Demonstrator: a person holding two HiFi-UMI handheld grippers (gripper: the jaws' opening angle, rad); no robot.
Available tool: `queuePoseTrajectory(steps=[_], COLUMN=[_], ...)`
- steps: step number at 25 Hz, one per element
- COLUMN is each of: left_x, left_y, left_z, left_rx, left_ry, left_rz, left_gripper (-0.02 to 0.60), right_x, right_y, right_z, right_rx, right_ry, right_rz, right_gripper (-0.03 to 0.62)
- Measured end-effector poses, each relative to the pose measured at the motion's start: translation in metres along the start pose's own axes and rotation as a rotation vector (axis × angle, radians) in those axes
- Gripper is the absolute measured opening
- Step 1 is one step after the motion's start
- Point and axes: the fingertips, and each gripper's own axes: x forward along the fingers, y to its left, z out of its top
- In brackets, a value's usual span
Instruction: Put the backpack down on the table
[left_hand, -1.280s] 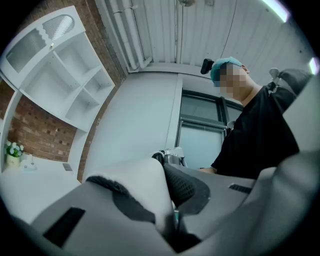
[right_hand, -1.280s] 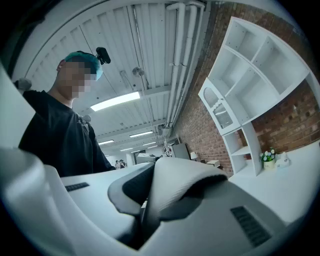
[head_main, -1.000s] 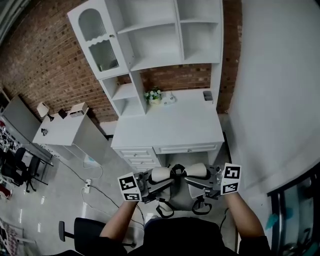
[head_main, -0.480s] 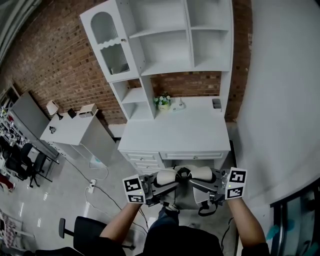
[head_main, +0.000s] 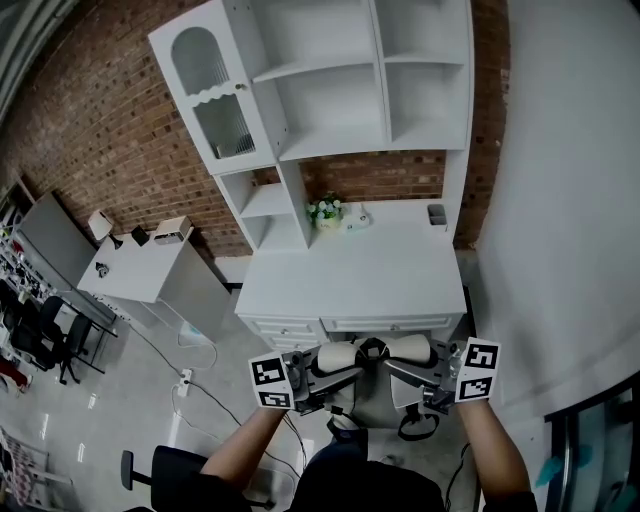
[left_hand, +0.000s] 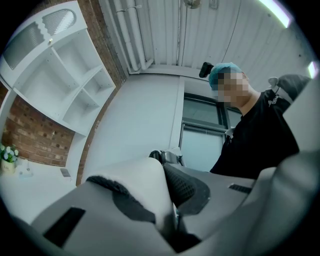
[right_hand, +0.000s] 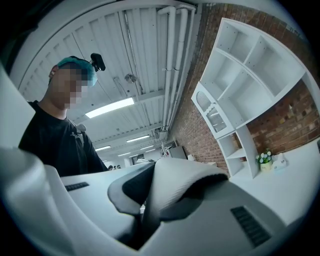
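A pale grey backpack (head_main: 368, 398) hangs in the air between my two grippers, just in front of the white desk (head_main: 350, 285). Its two padded shoulder straps arch upward. My left gripper (head_main: 322, 368) is shut on the left strap (head_main: 336, 352), and my right gripper (head_main: 418, 366) is shut on the right strap (head_main: 408, 347). In the left gripper view the cream strap (left_hand: 142, 187) with its dark mesh underside sits pinched in the left gripper (left_hand: 170, 222). The right gripper view shows the other strap (right_hand: 177, 182) clamped in the right gripper (right_hand: 145, 220). The bag's lower part is hidden by my body.
A white hutch with shelves (head_main: 330, 90) rises at the desk's back. A small flower pot (head_main: 325, 211) and a cup (head_main: 437, 214) stand near the brick wall. A grey side table (head_main: 140, 270) is at the left, a white wall (head_main: 570, 200) at the right, a chair (head_main: 150, 468) below.
Both grippers have carried the backpack closer to the desk and slightly higher. Their grip on the straps is unchanged.
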Motion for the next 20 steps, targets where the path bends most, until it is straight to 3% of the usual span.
queuePoseTrajectory(steps=[9, 14, 20], left_x=[-0.007, -0.015, -0.023], left_y=[0.048, 0.084, 0.118], left_z=[0.022, 0.042, 0.077], left_rx=[-0.014, 0.003, 0.043], left_ry=[0.023, 0.020, 0.007], left_rz=[-0.013, -0.009, -0.016], left_gripper=[0.058, 0.058, 0.058], right_x=[0.021, 0.036, 0.058], right_y=[-0.047, -0.079, -0.110], right_z=[0.019, 0.041, 0.075], right_rx=[-0.005, 0.026, -0.019], right_ry=[0.028, 0.022, 0.012], right_rz=[-0.024, -0.016, -0.009], right_gripper=[0.044, 0.044, 0.044])
